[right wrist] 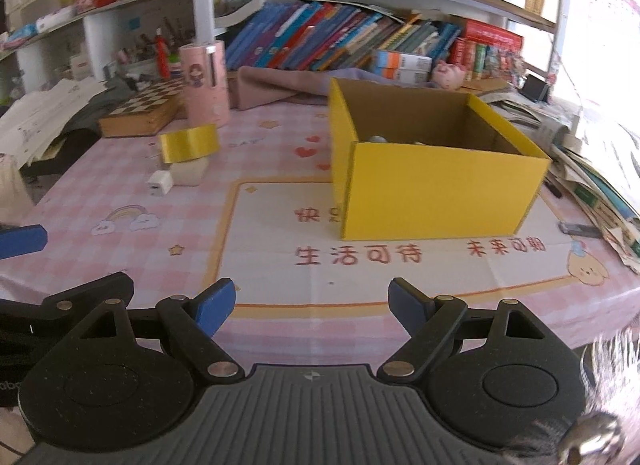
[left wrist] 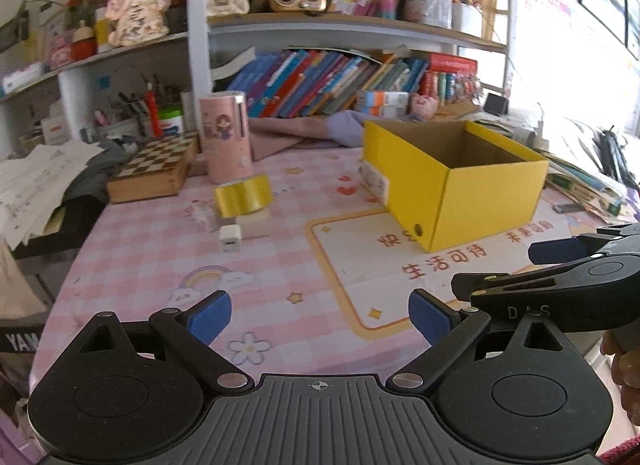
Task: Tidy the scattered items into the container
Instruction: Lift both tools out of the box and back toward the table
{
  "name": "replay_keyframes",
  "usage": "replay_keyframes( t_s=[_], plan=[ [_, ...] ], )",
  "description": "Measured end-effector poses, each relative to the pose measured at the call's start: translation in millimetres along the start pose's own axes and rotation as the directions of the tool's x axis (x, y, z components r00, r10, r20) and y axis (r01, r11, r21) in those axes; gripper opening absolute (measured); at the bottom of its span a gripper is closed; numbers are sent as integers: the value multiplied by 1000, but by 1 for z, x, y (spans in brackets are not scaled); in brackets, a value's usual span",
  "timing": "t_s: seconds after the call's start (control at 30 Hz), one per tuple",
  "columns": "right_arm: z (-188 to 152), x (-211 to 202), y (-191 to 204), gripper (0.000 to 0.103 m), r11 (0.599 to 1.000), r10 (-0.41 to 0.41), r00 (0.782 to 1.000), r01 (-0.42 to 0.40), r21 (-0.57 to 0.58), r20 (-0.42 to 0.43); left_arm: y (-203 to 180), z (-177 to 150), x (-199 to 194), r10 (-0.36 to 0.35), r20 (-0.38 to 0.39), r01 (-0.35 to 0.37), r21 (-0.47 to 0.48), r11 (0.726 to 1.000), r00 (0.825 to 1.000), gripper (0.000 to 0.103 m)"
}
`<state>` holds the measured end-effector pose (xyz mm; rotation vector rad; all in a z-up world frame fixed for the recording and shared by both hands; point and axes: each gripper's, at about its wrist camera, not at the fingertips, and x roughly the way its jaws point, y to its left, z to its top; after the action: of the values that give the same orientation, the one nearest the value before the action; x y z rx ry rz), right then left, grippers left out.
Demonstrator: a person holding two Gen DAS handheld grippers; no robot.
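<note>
Grippers: left gripper (left wrist: 319,317) and right gripper (right wrist: 311,305) both spread wide, nothing between the blue pads, held above the table (right wrist: 280,289). Yellow cardboard box (right wrist: 432,189) stands open-topped on the pink checked cloth, something pale partly visible inside. Gold tape roll (left wrist: 243,194) rests atop a cream block (left wrist: 253,225); white charger (left wrist: 230,238) lies just beside it, well left of the box.

An open yellow cardboard box (right wrist: 436,169) sits on the pink checked tablecloth (right wrist: 120,193). At its nine o'clock, a gold tape roll (right wrist: 189,143) rests on a cream block (right wrist: 191,174); a small white charger (right wrist: 160,184) lies just beside.
</note>
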<state>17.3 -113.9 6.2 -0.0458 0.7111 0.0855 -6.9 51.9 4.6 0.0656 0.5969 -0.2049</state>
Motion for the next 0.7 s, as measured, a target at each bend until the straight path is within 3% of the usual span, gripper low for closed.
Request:
replay_keyframes(
  t_s=[0.33,0.7],
  plan=[
    [13,10,33,83,991,99,995,-99,-87,-3,29,-5,-10,105,-2,-105,-81,991,994,97],
    [28,29,49,83,982,147,989,-147,-121,-11,43,2,2,150,-10,-151,-98,984,989,97]
  ],
)
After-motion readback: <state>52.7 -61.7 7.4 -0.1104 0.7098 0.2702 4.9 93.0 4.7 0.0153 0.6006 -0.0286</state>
